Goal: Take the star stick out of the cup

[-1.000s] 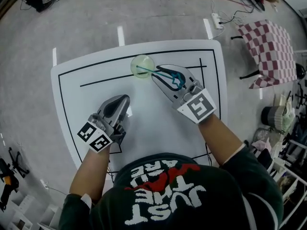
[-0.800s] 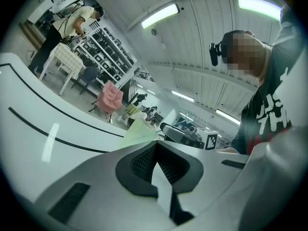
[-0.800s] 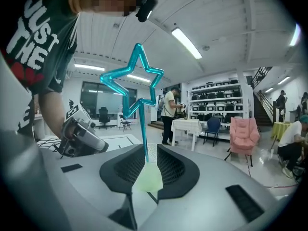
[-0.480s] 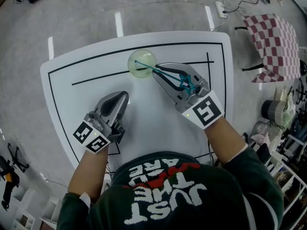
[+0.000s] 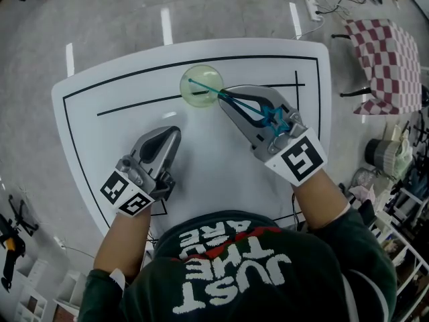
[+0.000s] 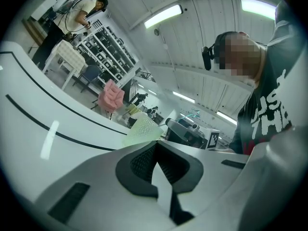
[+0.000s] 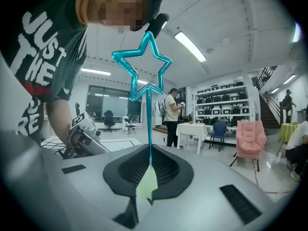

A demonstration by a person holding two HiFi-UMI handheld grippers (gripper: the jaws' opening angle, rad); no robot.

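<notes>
A pale green see-through cup (image 5: 201, 86) stands on the white table (image 5: 87, 113) near its far middle. The teal star stick (image 5: 234, 102) leans out of it toward the right, its star (image 5: 271, 116) lying over my right gripper's body. My right gripper (image 5: 224, 99) sits just right of the cup; its jaws have just been closing and now pinch the stick's thin shaft (image 7: 149, 129) below the star (image 7: 143, 64). The cup (image 7: 147, 184) shows green through the jaw gap. My left gripper (image 5: 173, 133) rests shut and empty on the table, nearer than the cup (image 6: 142, 129).
Black lines mark the table top. A red-checked cloth table (image 5: 382, 59) stands to the right, with a power strip (image 5: 312, 9) and cables on the floor beyond. Shelves and clutter (image 5: 395, 173) crowd the right edge.
The right gripper's jaws have narrowed from open around the stick to closed on it, staying beside the cup. The left gripper has kept still.
</notes>
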